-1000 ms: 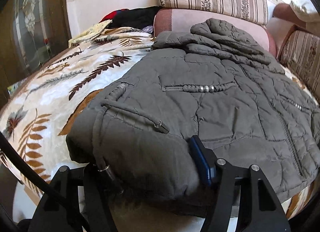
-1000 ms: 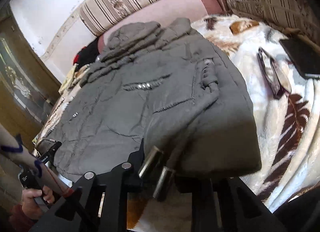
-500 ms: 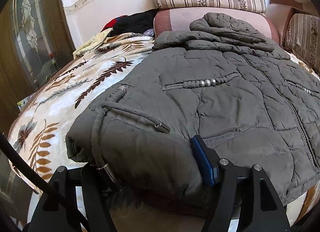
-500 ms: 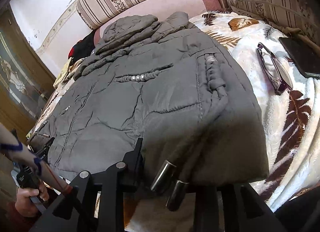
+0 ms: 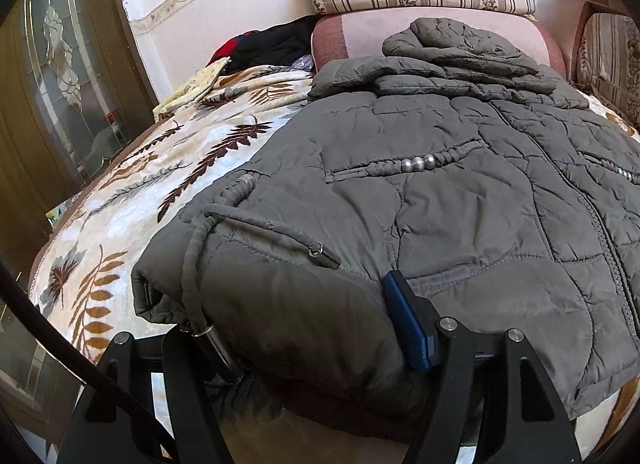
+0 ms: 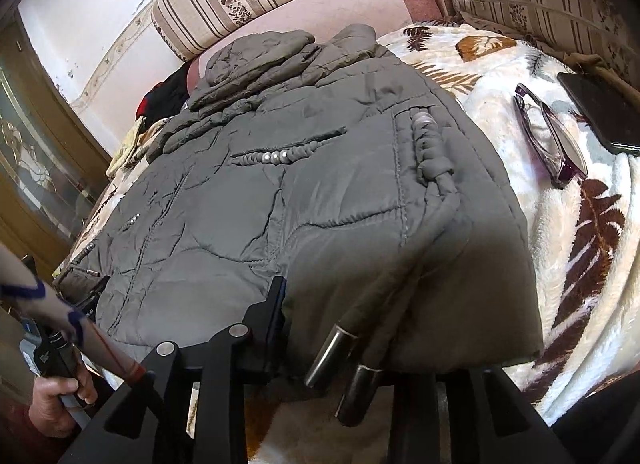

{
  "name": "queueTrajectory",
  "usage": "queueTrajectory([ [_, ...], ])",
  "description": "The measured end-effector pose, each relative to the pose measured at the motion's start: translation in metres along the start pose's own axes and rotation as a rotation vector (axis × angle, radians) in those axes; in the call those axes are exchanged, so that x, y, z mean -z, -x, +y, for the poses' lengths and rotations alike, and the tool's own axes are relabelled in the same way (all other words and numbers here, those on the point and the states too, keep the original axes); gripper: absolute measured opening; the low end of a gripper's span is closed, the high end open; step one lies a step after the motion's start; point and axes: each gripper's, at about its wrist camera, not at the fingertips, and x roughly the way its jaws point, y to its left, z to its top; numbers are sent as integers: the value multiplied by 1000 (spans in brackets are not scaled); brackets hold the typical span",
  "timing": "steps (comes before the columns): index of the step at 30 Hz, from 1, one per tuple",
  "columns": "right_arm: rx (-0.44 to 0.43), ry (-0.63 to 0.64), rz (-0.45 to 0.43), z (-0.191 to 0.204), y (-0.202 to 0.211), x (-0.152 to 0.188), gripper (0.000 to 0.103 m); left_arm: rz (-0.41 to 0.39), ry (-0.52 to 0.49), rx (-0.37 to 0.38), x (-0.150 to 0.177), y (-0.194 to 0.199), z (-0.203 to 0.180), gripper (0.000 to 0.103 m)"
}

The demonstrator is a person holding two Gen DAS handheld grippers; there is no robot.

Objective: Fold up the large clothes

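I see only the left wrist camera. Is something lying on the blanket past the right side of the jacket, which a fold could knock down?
Observer: Yes, glasses lie on the blanket, beside the jacket but apart from it.
Operator: Anything more there?
Observer: A dark phone lies just beyond the glasses.
Operator: And the right gripper?
Observer: The right gripper is at the jacket's near edge. Its jaws have just been opening, with the hem between them.
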Motion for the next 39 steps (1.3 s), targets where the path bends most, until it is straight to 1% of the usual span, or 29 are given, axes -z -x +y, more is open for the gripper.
queueTrajectory([
  [11,1,1,1,0,0,0,34,-1,-2,-6,0,0,0,68],
  [14,-5,-5,10,-1,0,-1,32,-2,-6,-3,0,0,0,66],
  [18,-5,-6,8,-1,1,0,32,-12,-27,0,0,2,-3,57],
  [23,-3,-4,13,0,0,0,32,-17,-35,1,0,4,-4,50],
  [25,-1,-2,14,1,0,0,32,-22,-38,-2,0,4,-4,45],
  [26,0,0,13,1,1,0,30,-26,-40,-3,-1,4,-4,43],
  [27,1,2,1,2,3,0,28,-32,-41,-3,-1,5,-5,38],
  [28,-2,7,-9,3,4,-1,23,-40,-38,-2,-1,7,-4,34],
  [29,-5,20,-25,5,7,-2,21,-47,-33,3,-2,8,-3,32],
  [33,-7,38,-56,8,13,-3,18,-73,-30,29,-3,13,-2,22],
  [36,-14,38,-77,9,20,-4,17,-92,-34,41,-3,19,-3,18],
  [39,-21,46,-108,12,31,-6,16,-99,-19,56,-5,26,1,18],
])
